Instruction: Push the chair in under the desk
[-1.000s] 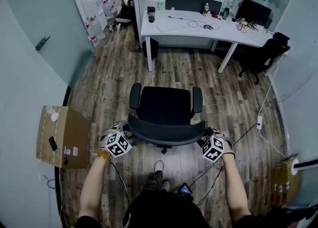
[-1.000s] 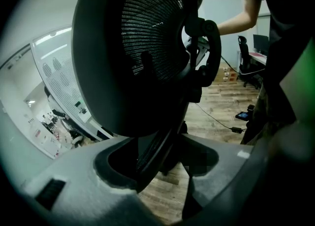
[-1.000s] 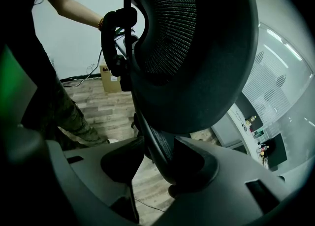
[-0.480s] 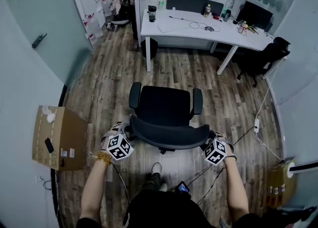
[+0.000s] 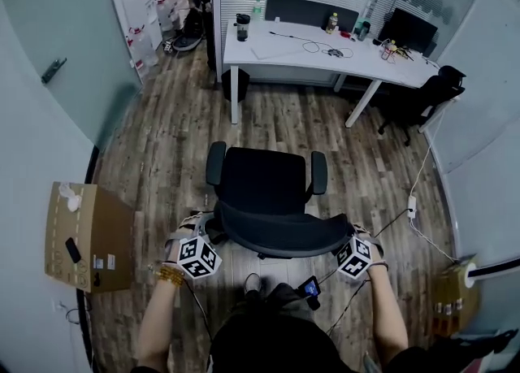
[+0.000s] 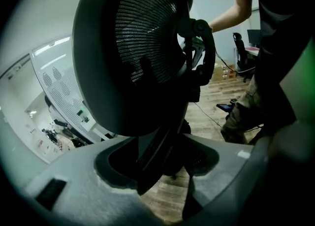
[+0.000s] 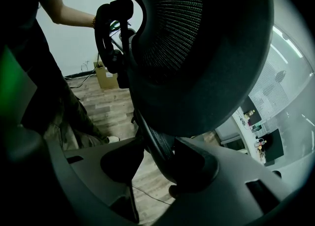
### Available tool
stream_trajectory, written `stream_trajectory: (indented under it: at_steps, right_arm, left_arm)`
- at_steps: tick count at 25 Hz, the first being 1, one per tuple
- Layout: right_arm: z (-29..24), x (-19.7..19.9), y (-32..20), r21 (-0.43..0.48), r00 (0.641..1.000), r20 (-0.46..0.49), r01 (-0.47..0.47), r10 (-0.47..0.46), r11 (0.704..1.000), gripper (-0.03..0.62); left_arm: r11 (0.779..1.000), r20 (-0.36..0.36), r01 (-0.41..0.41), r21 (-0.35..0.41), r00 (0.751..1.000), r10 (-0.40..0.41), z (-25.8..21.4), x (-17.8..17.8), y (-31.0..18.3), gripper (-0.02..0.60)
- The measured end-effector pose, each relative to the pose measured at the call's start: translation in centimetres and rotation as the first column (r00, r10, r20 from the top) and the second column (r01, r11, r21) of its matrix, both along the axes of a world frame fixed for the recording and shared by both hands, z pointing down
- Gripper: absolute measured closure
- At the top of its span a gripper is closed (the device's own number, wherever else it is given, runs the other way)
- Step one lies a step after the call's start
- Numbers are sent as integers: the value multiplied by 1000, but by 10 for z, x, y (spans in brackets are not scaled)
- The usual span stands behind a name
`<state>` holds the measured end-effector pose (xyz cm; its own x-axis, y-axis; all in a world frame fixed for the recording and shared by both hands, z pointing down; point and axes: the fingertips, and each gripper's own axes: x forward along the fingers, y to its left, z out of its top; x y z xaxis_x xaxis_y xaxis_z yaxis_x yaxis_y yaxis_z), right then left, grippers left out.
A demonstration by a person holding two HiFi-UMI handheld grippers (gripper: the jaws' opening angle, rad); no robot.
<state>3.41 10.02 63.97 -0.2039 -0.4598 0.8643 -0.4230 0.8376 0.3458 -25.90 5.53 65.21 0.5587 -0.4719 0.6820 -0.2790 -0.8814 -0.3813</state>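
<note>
A black office chair (image 5: pixel 264 180) stands on the wood floor, its seat facing the white desk (image 5: pixel 309 53) at the back of the room, with open floor between them. Its curved mesh backrest (image 5: pixel 276 235) is nearest me. My left gripper (image 5: pixel 207 229) is shut on the backrest's left edge, and my right gripper (image 5: pixel 345 233) on its right edge. In the left gripper view the backrest (image 6: pixel 142 48) fills the picture and its rim runs down between the jaws. The right gripper view shows the backrest (image 7: pixel 197 48) held the same way.
A cardboard box (image 5: pixel 81 237) sits on the floor at the left, by the glass wall. Another black chair (image 5: pixel 422 99) stands at the desk's right end. A black bin (image 5: pixel 236 83) is beside the desk's left leg. Cables (image 5: pixel 410 201) cross the floor at right; a phone (image 5: pixel 309 287) hangs near my legs.
Both grippers keep their hold on the backrest's two edges. The head view has shifted slightly, so the chair, desk and box sit a little lower and further left in the picture.
</note>
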Motion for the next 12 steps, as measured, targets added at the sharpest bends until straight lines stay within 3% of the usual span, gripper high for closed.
stream_trajectory:
  at_steps: [12]
  right_arm:
    - [5,-6,-1,50,999,-40,-12,14,999,398]
  left_arm:
    - [999,-17,-21,46,1000,22,0,-5,-4,318]
